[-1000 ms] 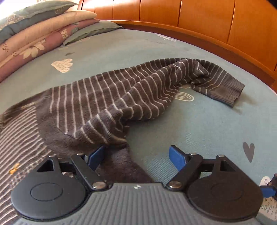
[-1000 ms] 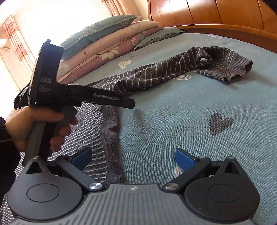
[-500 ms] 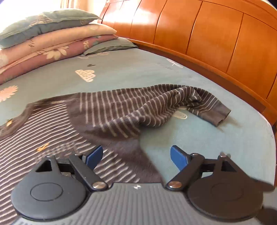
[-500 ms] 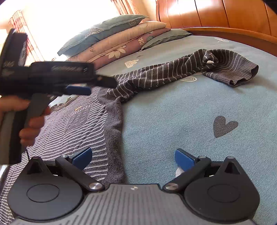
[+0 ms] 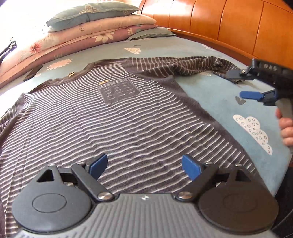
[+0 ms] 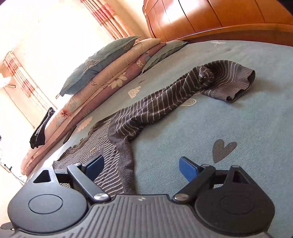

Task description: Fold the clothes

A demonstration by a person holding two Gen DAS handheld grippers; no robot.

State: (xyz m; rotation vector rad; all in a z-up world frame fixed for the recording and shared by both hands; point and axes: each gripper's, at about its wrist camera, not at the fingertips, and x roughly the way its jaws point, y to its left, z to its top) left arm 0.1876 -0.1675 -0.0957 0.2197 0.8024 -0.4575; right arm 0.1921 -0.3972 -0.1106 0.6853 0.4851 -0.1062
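Note:
A grey sweater with thin white stripes [image 5: 117,117] lies flat on the blue bedsheet [image 5: 216,102], neckline toward the pillows. Its right sleeve [image 6: 164,102] stretches out crumpled toward the headboard and ends in a ribbed cuff [image 6: 230,87]. My left gripper [image 5: 144,164] hovers over the lower body of the sweater; its jaws are opening and nothing is between them. My right gripper [image 6: 141,166] hangs above the sweater's side edge near the armpit; its jaws are closing with nothing pressed between them. In the left wrist view the right gripper [image 5: 243,84] shows at the right, held by a hand [image 5: 286,128].
A stack of pillows [image 5: 87,34] lies along the far left of the bed. An orange wooden headboard [image 5: 238,29] curves round the far side. A dark cloth [image 6: 41,128] hangs over the pillow pile. A dark flat object [image 5: 33,73] lies beside the pillows. Curtains [image 6: 102,16] hang behind.
My left gripper has swung away from the sleeve and back over the sweater's body, so the whole front shows. My right gripper has rolled and its jaws have narrowed a little. The left tool has left the right view.

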